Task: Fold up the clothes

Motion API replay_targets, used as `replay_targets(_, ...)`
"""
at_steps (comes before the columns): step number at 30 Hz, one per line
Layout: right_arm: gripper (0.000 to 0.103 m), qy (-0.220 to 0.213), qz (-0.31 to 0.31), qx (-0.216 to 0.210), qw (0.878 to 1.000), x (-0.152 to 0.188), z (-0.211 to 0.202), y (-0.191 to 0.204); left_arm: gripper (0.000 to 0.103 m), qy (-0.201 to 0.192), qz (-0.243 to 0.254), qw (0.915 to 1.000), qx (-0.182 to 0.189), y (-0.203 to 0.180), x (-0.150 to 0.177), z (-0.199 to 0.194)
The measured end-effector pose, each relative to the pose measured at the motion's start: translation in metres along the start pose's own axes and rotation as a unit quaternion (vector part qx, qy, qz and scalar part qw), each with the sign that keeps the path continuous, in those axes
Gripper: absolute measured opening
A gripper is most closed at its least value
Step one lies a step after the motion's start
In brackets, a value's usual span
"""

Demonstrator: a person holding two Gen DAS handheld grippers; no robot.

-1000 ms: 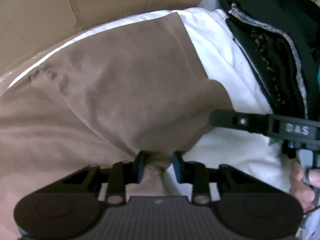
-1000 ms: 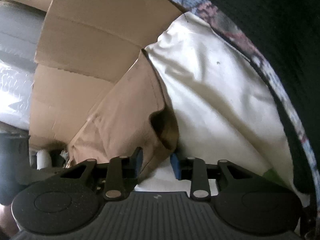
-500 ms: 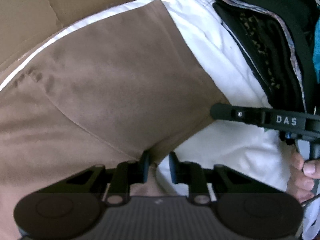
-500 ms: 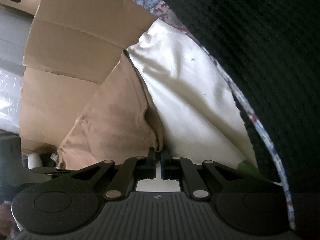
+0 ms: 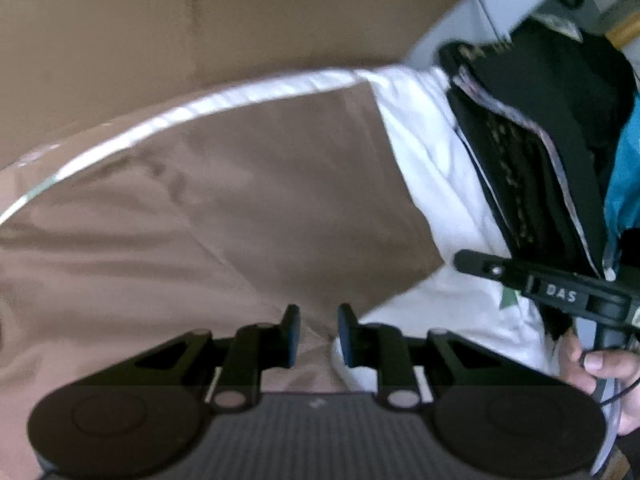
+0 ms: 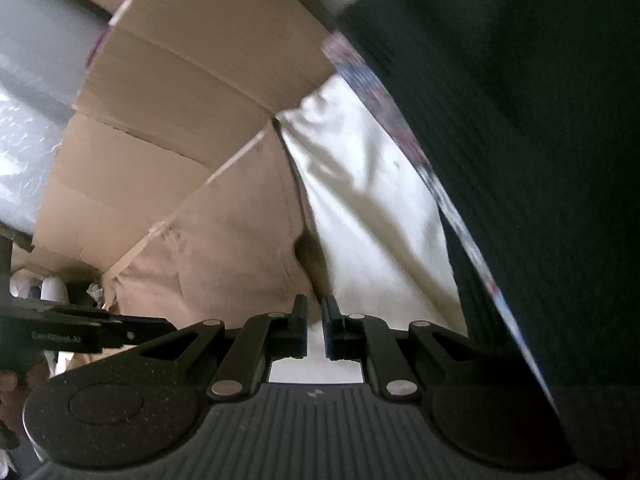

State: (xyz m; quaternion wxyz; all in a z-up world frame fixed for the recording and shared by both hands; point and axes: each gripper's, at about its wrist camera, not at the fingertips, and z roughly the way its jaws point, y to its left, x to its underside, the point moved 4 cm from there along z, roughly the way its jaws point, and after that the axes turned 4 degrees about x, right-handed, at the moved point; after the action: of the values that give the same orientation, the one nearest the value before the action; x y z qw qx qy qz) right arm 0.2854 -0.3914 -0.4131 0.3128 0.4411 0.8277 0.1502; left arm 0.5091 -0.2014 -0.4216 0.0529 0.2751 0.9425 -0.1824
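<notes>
A brown garment (image 5: 240, 208) lies spread over a white garment (image 5: 432, 184). My left gripper (image 5: 318, 332) points steeply down and is shut on a bunched fold of the brown cloth near its lower edge. One black finger (image 5: 492, 270) of the right tool reaches in from the right, at the brown cloth's corner. In the right wrist view the brown garment (image 6: 224, 256) runs down to my right gripper (image 6: 315, 320). Its jaws are opening by a sliver, with the brown hem still pinched at their tips. The white garment (image 6: 368, 200) lies beside it.
Flattened cardboard (image 5: 160, 40) lies under and behind the clothes. A stack of black patterned clothes (image 5: 540, 160) and a teal piece (image 5: 624, 168) sit at the right. A hand (image 5: 600, 364) grips the right tool. Bubble wrap (image 6: 24, 160) lies far left.
My right jaws went from apart around the brown hem to nearly shut on it. Both grippers have risen a little, lifting the brown cloth's edge, and the left view now shows more cardboard.
</notes>
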Motion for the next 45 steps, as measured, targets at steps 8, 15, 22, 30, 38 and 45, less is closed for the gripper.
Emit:
replay_targets(8,0.007,-0.007,-0.125,-0.026,0.992,-0.018,0.018,0.045,0.022,-0.037,-0.057,0.9973,-0.028,0.039,0.011,-0.038)
replay_targets(15,0.02,0.011,-0.211,-0.027,0.977,-0.012,0.05,0.07,0.023,-0.054,-0.096,0.9924,-0.054,0.071,0.027,-0.057)
replay_targets(22,0.025,-0.017,-0.311,0.035,0.949,-0.004,0.061,0.072,0.028,-0.076,-0.188,0.9783,-0.044,0.111,0.033,-0.095)
replay_targets(30,0.036,-0.041,-0.274,-0.01,0.961,-0.016,0.033,0.093,0.057,-0.072,-0.206,0.974,-0.059,0.125,0.018,-0.154)
replay_targets(38,0.049,-0.061,-0.295,-0.023,0.953,-0.019,0.026,0.111,0.057,-0.092,-0.14,0.9841,-0.059,0.146,0.01,-0.163)
replay_targets(45,0.049,-0.033,-0.275,0.016,0.961,-0.006,0.024,0.117,0.057,-0.078,-0.094,0.9904,-0.065,0.171,0.028,-0.149)
